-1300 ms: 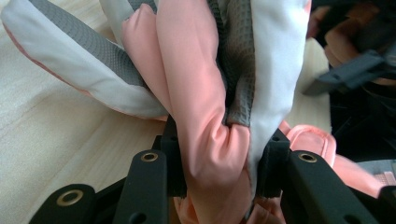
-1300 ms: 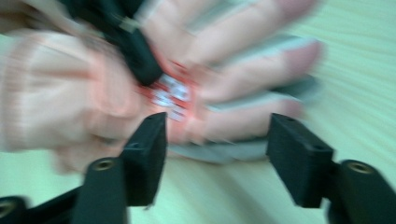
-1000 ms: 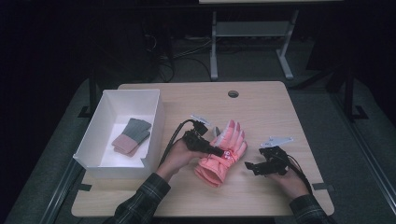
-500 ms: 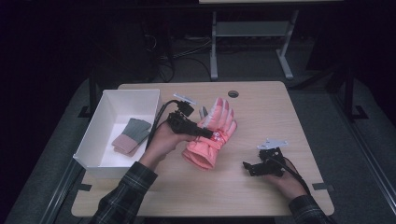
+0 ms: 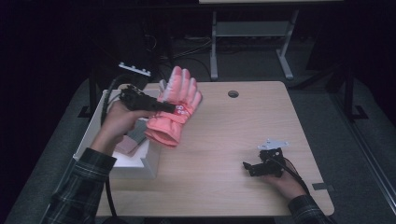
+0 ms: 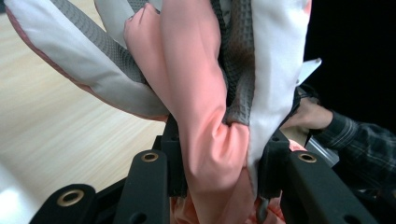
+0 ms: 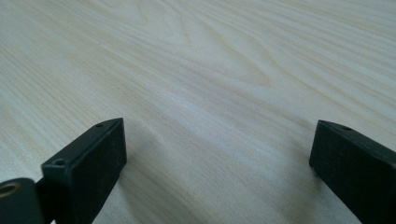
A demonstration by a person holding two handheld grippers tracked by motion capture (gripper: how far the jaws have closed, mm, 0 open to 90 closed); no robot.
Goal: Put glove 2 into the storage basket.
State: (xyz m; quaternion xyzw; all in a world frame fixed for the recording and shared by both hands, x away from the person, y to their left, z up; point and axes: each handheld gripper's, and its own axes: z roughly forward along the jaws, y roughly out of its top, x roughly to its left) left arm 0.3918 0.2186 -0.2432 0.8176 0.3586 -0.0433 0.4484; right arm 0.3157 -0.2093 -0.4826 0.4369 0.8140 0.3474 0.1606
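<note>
A pink ski glove (image 5: 180,95) with white and grey palm panels (image 6: 205,93) hangs in the air over the table's left side, fingers up and cuff down. My left gripper (image 5: 170,108) is shut on its middle, and the fabric bunches between the black jaws (image 6: 222,154). It hovers beside the right wall of the white box (image 5: 150,161). My right gripper (image 5: 247,167) rests low on the wooden table (image 5: 224,135) at the front right. Its jaws have just been opening and stand wide apart (image 7: 217,140), with bare wood between them.
Another pink and grey glove (image 5: 133,139) lies inside the white box at the table's left edge. A round cable hole (image 5: 233,94) sits near the table's far edge. A metal stand (image 5: 252,32) is on the floor behind.
My left gripper has lifted the pink glove off the table and carried it up and left towards the white box. The right hand has stayed where it was.
</note>
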